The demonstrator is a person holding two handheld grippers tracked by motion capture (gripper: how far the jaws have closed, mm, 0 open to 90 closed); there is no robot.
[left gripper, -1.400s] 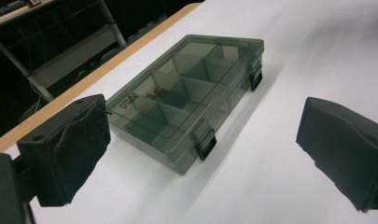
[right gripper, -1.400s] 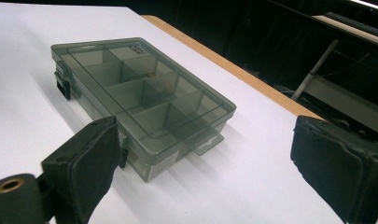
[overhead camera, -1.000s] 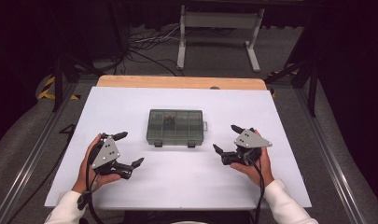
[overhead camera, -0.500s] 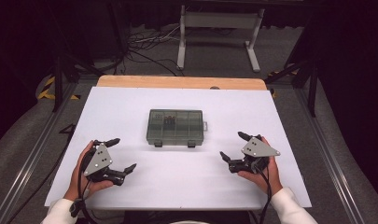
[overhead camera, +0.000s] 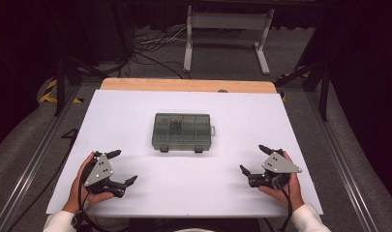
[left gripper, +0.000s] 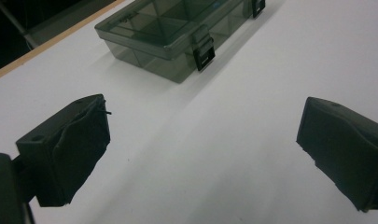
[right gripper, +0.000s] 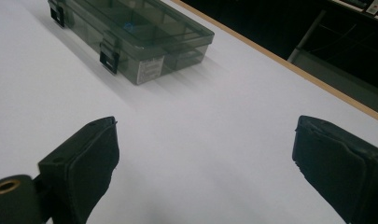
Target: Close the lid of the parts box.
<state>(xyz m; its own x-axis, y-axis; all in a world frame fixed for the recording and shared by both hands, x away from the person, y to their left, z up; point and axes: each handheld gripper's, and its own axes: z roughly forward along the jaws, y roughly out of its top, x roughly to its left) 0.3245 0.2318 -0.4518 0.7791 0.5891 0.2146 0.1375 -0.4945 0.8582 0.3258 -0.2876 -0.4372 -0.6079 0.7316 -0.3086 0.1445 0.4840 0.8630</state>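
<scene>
The smoke-grey compartment box (overhead camera: 181, 131) is sitting shut in the middle of the white table (overhead camera: 135, 111), its two black latches (left gripper: 204, 52) facing the person, small dark bits showing thru the lid. Nothing is touching it.

Left gripper (overhead camera: 117, 166) is hovering near-left of the box, well apart from it, jaws spread wide w/ nothing between. Right gripper (overhead camera: 251, 158) is hovering near-right of the box, also well apart, jaws likewise spread & empty.

Step in hand, as I read it: the pause before the approach, both tools waiting short of the box. Next move prob calls for bringing them in toward the box's front edge, one steadying the body, the other working a latch.

Vs 1 s ago: both grippers are sitting farther back from the box, closer to the person's edge; they've been pulling away. Box hasn't shifted.
</scene>
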